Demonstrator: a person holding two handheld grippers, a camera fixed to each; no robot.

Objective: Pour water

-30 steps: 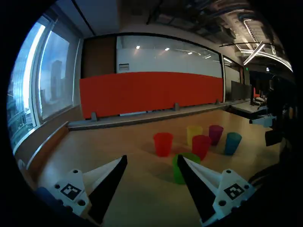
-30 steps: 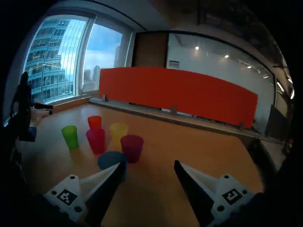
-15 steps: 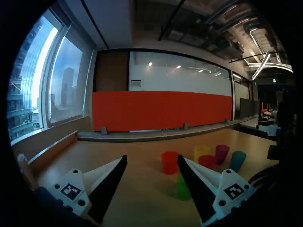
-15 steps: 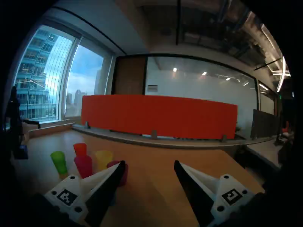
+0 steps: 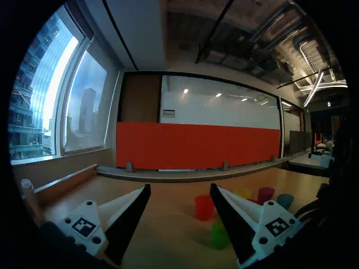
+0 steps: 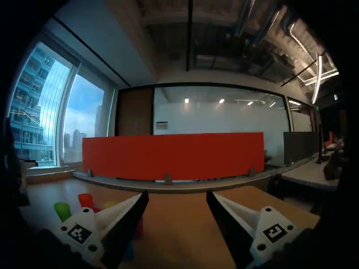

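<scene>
Ceiling pipes (image 5: 251,36) are exposed more than before; red cup (image 5: 204,207) is seen lower, 5 o'clock; left claw (image 5: 179,186) and right claw (image 6: 176,193) are held wide.

Daylight is entering through the tall windows (image 5: 49,112) at left, slightly blowing out the glass. Strip lights (image 6: 319,74) are glowing overhead (small spots are shining on the white wall (image 6: 220,112)). The tabletop (image 6: 179,228) is reading dim; cups (image 5: 204,207) are casting soft shadows. Fisheye is bending edges; the far right is going near-black, probably underexposed.
</scene>
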